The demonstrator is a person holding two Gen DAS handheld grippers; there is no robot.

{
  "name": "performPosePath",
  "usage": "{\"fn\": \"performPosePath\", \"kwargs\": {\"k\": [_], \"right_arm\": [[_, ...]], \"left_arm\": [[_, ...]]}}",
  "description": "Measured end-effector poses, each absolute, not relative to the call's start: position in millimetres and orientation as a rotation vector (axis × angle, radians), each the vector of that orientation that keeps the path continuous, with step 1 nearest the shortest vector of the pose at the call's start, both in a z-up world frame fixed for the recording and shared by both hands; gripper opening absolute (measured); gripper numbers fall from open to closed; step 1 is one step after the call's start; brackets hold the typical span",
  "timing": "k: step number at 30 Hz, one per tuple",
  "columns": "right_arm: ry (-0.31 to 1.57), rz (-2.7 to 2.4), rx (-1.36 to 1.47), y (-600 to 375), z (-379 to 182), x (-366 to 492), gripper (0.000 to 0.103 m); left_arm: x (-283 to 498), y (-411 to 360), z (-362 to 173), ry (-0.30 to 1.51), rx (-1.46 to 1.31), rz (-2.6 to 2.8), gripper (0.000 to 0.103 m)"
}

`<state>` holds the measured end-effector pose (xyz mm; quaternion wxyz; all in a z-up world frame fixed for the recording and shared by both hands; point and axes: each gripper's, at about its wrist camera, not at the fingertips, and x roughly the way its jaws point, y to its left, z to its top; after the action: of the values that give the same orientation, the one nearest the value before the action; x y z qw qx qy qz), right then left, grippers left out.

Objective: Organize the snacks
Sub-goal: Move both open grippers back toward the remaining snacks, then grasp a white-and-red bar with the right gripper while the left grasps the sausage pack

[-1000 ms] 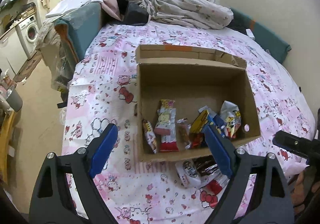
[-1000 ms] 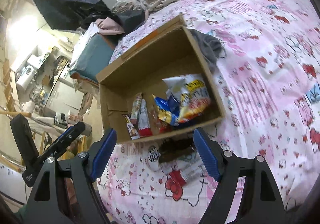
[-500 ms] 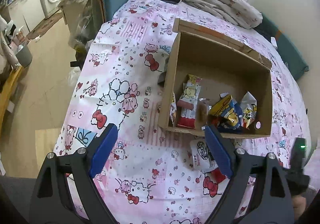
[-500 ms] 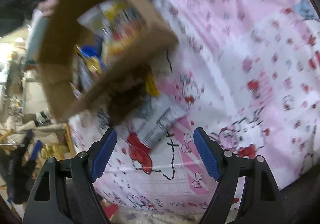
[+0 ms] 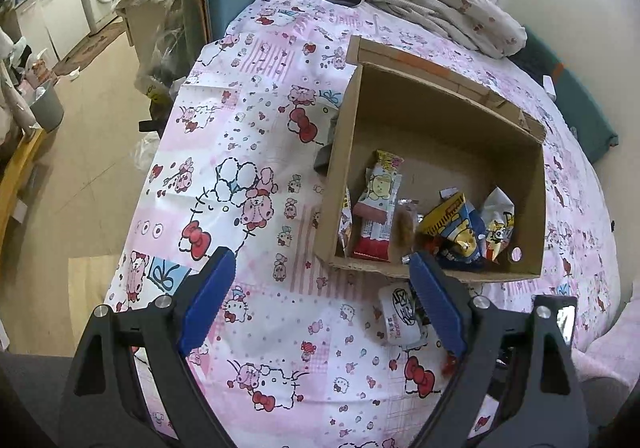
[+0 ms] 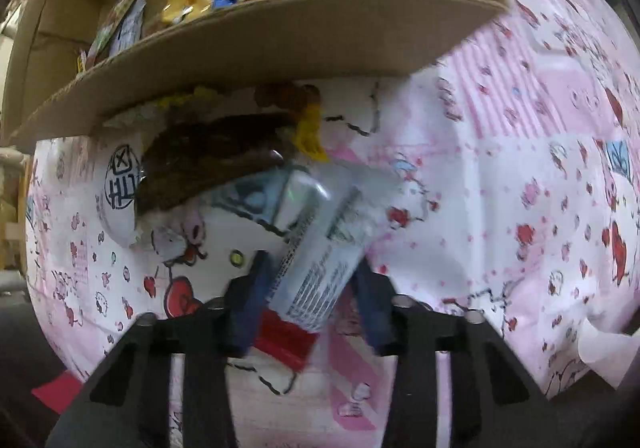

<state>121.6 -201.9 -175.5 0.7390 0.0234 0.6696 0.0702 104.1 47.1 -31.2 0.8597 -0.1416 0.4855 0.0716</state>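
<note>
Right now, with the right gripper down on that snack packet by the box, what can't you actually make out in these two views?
- White and red packet, right wrist view: print blurred, unreadable; lower end hidden between the jaws.
- Brown snack, right wrist view: top tucked under the cardboard box wall.
- Left wrist view: left gripper finger covers most snacks outside the box.
- Right gripper: firm grip unclear, motion blur.

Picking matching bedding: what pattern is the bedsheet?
Pink and white cartoon kitten patchwork with red bows on the bedsheet; clearest in the left wrist view.
</note>
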Motion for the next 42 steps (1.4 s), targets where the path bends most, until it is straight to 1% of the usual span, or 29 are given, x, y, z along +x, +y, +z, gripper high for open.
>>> {"fn": "performPosePath", "kwargs": {"k": [1,2,4,7,12,16,18,20,21,23,24,25,26,29,30,34,42], "right_arm": [[1.469,0.157,0.087,-209,-174,120,0.029],[1.469,0.154,0.108,-218,-173,118,0.027],[1.476,0.16,0.165,-230,-169,113,0.017],[1.46,0.179,0.275,-248,-154,102,0.016],[1.331,0.258,0.425,-270,-107,89,0.016],[1.178,0.339,0.561,-289,-76,80,0.016],[1.147,0.338,0.573,-289,-69,82,0.016],[1.159,0.33,0.6,-292,-74,83,0.016],[1.167,0.322,0.612,-295,-78,84,0.016],[1.174,0.31,0.626,-299,-80,85,0.016],[1.173,0.31,0.631,-302,-80,85,0.016],[1.171,0.309,0.634,-304,-80,86,0.016],[1.168,0.309,0.634,-299,-82,81,0.016],[1.167,0.305,0.639,-299,-81,82,0.016],[1.168,0.304,0.641,-298,-83,84,0.016],[1.163,0.306,0.658,-301,-81,85,0.016],[1.158,0.321,0.688,-300,-78,84,0.016]], "left_arm": [[105,47,-33,1.026,-0.294,0.151,0.087],[105,46,-35,1.034,-0.293,0.15,0.087],[107,43,-40,1.059,-0.301,0.133,0.087],[106,36,-53,1.103,-0.318,0.103,0.087],[110,20,-89,1.215,-0.32,0.064,0.085],[121,-1,-120,1.279,-0.319,0.016,0.069],[126,-12,-134,1.311,-0.326,-0.017,0.063],[132,-22,-149,1.347,-0.341,-0.057,0.053],[134,-27,-155,1.366,-0.347,-0.075,0.044],[139,-30,-161,1.384,-0.376,-0.091,0.042],[141,-30,-162,1.378,-0.396,-0.092,0.038],[142,-29,-161,1.369,-0.418,-0.098,0.026],[144,-30,-162,1.371,-0.429,-0.105,0.021],[141,-30,-157,1.339,-0.41,-0.112,0.012],[139,-31,-153,1.326,-0.385,-0.111,0.007],[118,-30,-143,1.35,-0.382,-0.112,0.002],[55,-43,-146,1.483,-0.282,-0.106,0.001]]}}
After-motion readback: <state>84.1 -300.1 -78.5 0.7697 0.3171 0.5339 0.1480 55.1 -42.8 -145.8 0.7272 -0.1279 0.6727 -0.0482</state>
